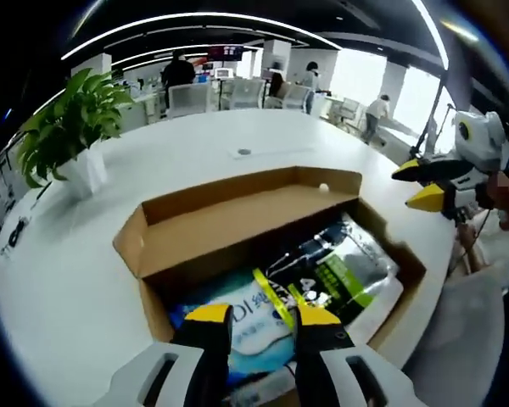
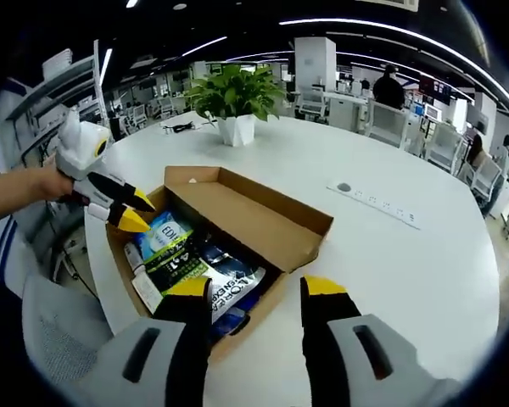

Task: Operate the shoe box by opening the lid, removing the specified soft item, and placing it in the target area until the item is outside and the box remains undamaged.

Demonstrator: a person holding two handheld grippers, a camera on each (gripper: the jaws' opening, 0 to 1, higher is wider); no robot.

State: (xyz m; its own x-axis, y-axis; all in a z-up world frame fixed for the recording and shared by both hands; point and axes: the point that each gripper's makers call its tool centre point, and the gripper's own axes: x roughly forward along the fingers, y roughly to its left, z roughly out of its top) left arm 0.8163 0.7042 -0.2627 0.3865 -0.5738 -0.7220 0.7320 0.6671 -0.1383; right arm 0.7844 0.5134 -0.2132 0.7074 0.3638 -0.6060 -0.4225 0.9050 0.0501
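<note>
- Left gripper view: open shoe box (image 1: 237,229) on the white tabletop (image 1: 93,280), lid folded back toward the far side, near the tabletop's curved edge.
- Inside, a dark soft pack (image 1: 343,263) with a green label, white digits partly legible as "4"; beside it a blue-and-white pack (image 1: 237,326) printed "DI", rest unreadable.
- Left gripper (image 1: 263,318) low over the near wall of the box, jaws parted, nothing between them.
- Right gripper (image 1: 428,186) at the right, off the tabletop's edge, clear of the box.
- Right gripper view: right gripper (image 2: 254,292) above the box corner, jaws wide apart, empty.
- Dark pack (image 2: 216,271) lettered "ORE"; blue pack (image 2: 165,233) shows "ED".
- Potted plant (image 2: 235,102) well apart from the box; bare tabletop to the right, with a socket strip (image 2: 373,202).
</note>
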